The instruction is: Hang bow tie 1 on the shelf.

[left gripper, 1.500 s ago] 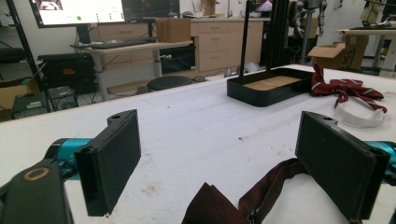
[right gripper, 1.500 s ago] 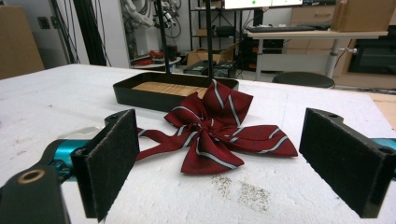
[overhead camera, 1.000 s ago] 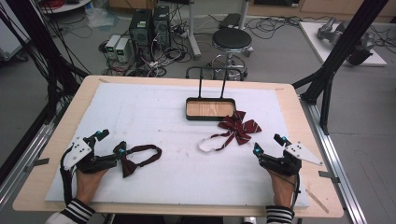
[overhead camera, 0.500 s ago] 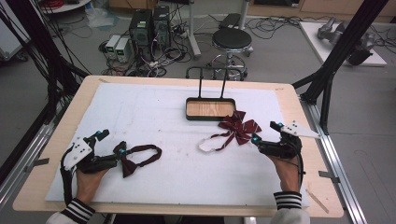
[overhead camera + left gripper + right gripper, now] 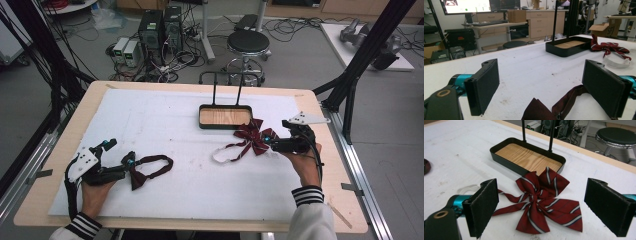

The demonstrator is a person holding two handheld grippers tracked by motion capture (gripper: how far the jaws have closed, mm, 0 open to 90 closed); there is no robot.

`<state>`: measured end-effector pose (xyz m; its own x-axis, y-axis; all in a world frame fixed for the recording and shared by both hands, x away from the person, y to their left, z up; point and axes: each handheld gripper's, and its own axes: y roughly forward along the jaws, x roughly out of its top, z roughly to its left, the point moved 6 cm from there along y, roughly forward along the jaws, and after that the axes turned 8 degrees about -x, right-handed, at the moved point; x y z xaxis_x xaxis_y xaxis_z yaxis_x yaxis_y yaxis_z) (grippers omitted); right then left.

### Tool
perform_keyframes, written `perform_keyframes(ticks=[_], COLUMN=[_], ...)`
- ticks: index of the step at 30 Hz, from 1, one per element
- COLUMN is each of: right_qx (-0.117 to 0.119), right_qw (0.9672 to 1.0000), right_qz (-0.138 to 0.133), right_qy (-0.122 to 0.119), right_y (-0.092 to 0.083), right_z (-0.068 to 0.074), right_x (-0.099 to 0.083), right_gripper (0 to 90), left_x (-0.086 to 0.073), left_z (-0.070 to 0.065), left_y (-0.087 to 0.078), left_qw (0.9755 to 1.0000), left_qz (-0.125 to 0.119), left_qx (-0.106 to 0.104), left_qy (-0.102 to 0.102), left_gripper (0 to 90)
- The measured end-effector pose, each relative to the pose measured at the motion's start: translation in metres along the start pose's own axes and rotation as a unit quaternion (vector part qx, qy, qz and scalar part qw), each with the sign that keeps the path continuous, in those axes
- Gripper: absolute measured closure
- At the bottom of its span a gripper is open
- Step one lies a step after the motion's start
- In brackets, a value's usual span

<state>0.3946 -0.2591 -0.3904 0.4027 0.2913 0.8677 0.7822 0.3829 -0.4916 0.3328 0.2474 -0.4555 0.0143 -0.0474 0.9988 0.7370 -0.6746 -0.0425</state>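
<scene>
At the right side of the table, the right gripper (image 5: 272, 143) hangs just above the mat with its jaws wide apart and nothing between the pads. In the right gripper view the striped bow tie (image 5: 544, 200) lies flat between and just beyond the two black jaws, its knot roughly centred in the gap. The pads do not touch the cloth. Its white neck band (image 5: 223, 154) trails off toward the left across the white mat (image 5: 165, 115).

Just beyond the bow stands the black tray (image 5: 225, 117) with a wooden floor and two upright posts; one wing of the bow touches or nearly touches its near right corner. Tray is empty.

At the near left, the left gripper (image 5: 129, 163) rests low on the mat, jaws also apart. The dark maroon bow tie (image 5: 541, 110) lies between them at the bottom of the left gripper view, with its strap loop (image 5: 155, 166) running right. No pad presses on it as far as I can tell.

Judgement: step in hand is the approach to pick up the striped bow, probably for placing into the tray. Grasp not yet made.

Next move calls for: lowering the right gripper until the pads straddle the knot, then closing there, where the cloth is thickest. A grip on one wing alone would likely let the bow hang lopsided, and the trailing band could snag on the tray rim during the lift.
</scene>
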Motion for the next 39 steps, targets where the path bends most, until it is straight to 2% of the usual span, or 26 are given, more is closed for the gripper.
perform_keyframes(ticks=[3,5,6,7,9,12,13,15,17,19,20,21,25,27,36,37,38,39], right_qx=[-0.003,-0.005,-0.005,-0.005,-0.003,-0.001,-0.001,0.001,0.001,0.005,0.005,0.007,0.009,0.001,-0.001,-0.009,-0.009,-0.018], right_qw=[0.9994,0.9982,0.9982,0.9969,0.9964,0.9937,0.9937,0.9916,0.9913,0.9888,0.9888,0.9868,0.985,0.9811,0.9755,0.9736,0.9736,0.9717], right_qz=[0.033,0.055,0.055,0.073,0.079,0.106,0.106,0.121,0.123,0.138,0.138,0.149,0.16,0.18,0.207,0.214,0.214,0.217], right_qy=[-0.013,-0.026,-0.026,-0.029,-0.03,-0.036,-0.036,-0.047,-0.047,-0.055,-0.055,-0.062,-0.065,-0.07,-0.073,-0.079,-0.079,-0.091], right_y=[0.011,0.019,0.019,0.026,0.029,0.04,0.04,0.047,0.048,0.054,0.054,0.059,0.065,0.073,0.085,0.087,0.087,0.089], right_z=[-0.003,-0.003,-0.003,-0.002,-0.001,0.001,0.001,0.003,0.003,0.006,0.006,0.007,0.009,0.008,0.008,0.009,0.009,0.011], right_x=[0.003,0.002,0.002,0.002,0.002,0.001,0.001,0.004,0.005,0.008,0.008,0.008,0.006,0.001,-0.007,-0.009,-0.009,-0.009], right_gripper=[16.2,16.2,16.2,16.2,16.2,16.2,16.2,16.4,16.6,17.7,17.7,18.9,21.7,21.7,27.5,28.7,28.7,32.9], left_x=[0.0,0.0,0.0,0.0,0.0,0.0,0.0,0.0,0.0,0.0,0.0,0.0,0.0,0.0,0.0,0.0,0.0,0.0], left_z=[0.0,0.0,0.0,0.0,0.0,0.0,0.0,0.0,0.0,0.0,0.0,0.0,0.0,0.0,0.0,0.0,0.0,0.0], left_y=[0.0,0.0,0.0,0.0,0.0,0.0,0.0,0.0,0.0,0.0,0.0,0.0,0.0,0.0,0.0,0.0,0.0,0.0], left_qw=[1.0,1.0,1.0,1.0,1.0,1.0,1.0,1.0,1.0,1.0,1.0,1.0,1.0,1.0,1.0,1.0,1.0,1.0], left_qz=[0.0,0.001,0.001,0.001,0.0,0.0,0.0,0.0,0.0,0.0,0.0,0.001,0.0,-0.001,0.0,-0.001,-0.001,-0.001], left_qx=[0.001,0.001,0.001,0.0,0.001,0.001,0.001,0.001,0.001,0.001,0.001,0.0,0.0,0.001,0.0,0.0,0.001,0.001], left_qy=[-0.001,0.0,0.0,-0.001,0.0,0.0,0.0,-0.001,-0.001,-0.001,-0.001,-0.001,-0.001,-0.002,-0.001,-0.002,-0.003,-0.003], left_gripper=[14.7,14.7,14.7,14.7,14.7,14.7,14.7,14.7,14.7,14.7,14.7,14.7,14.7,14.7,14.9,14.9,14.9,14.9])
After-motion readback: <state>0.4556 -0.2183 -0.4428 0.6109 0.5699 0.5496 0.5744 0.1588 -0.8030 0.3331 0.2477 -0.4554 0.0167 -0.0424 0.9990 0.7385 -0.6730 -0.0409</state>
